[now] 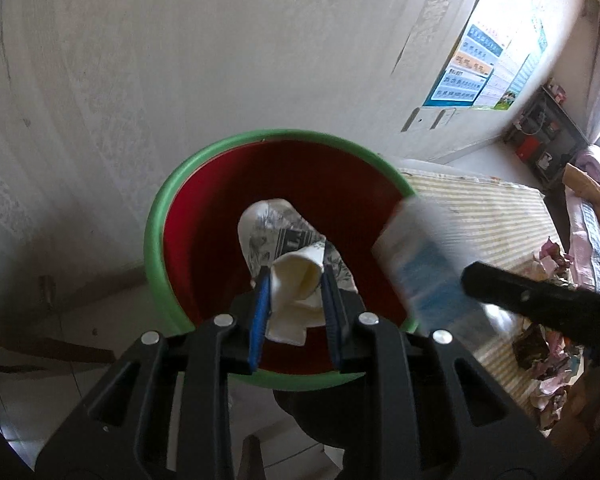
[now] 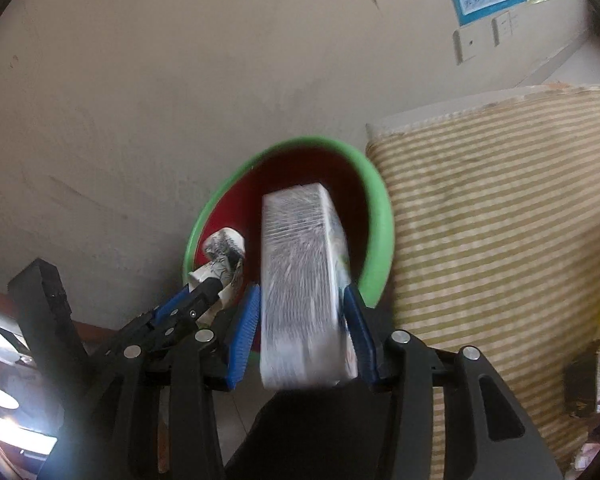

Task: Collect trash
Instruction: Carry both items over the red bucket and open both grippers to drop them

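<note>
Left tongs point(image 1: 296, 280) clamp a crumpled paper cup point(image 1: 288, 256) at frame centre, over the red bin point(image 1: 204, 216). Right tongs point(image 2: 300, 316) pinch a white carton point(image 2: 300, 280) at the bin's rim. Only the left view shows litter point(image 1: 548, 360) on the striped mat point(image 1: 480, 216), lower right.

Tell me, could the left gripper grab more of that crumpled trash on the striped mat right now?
Probably not. The left gripper is already shut on a crushed paper cup, held over the red bin. The crumpled trash lies off to the right on the striped mat, so the cup would likely have to drop first.
</note>
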`<move>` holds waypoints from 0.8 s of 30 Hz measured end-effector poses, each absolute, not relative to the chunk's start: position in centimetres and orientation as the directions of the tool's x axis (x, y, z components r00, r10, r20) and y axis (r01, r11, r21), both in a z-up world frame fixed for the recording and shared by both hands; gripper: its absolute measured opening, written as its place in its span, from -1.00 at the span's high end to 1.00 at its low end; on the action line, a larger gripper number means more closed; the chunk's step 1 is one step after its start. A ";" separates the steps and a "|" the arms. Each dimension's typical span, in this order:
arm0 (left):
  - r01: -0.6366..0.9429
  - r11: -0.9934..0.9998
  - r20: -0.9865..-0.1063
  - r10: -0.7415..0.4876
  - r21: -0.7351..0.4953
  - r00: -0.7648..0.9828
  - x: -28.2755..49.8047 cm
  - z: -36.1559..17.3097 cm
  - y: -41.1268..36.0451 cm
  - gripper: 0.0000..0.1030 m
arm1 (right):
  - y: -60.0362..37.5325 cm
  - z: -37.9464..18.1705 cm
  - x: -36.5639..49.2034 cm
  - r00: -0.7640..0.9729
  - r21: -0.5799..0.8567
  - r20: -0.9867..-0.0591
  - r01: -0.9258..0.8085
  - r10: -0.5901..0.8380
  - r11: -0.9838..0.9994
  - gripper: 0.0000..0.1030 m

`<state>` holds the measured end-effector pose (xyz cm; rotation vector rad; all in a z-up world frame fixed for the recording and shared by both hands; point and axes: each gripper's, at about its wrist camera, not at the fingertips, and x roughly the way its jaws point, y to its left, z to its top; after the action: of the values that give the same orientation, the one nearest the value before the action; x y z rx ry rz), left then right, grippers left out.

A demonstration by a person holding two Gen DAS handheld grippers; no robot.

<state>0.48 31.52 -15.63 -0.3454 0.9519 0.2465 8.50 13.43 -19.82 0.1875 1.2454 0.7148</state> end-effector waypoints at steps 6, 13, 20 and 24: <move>-0.378 0.910 -0.813 0.085 -0.172 0.576 0.0 -15.2 31.7 0.02 | 13.6 -19.8 8.1 0.153 0.506 -0.786 -0.396 0.599 0.766 -0.14; -0.351 0.921 -0.798 0.080 -0.170 0.597 0.8 -13.9 30.0 -0.05 | 8.9 -17.7 7.2 0.245 0.479 -0.774 -0.376 0.584 0.793 -0.19; -0.246 0.957 -0.766 0.040 -0.156 0.642 1.1 -11.6 25.5 -0.09 | -0.7 -14.0 6.5 0.424 0.345 -0.783 -0.311 0.455 0.885 -0.30; -0.137 0.978 -0.764 -0.030 -0.154 0.644 1.9 -11.0 20.7 -0.09 | -8.6 -12.6 5.2 0.530 0.239 -0.791 -0.194 0.306 0.952 -0.41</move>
<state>1.91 20.72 -11.01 -0.2058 0.8704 0.0615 5.24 -8.56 -12.65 0.1269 0.9679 0.2994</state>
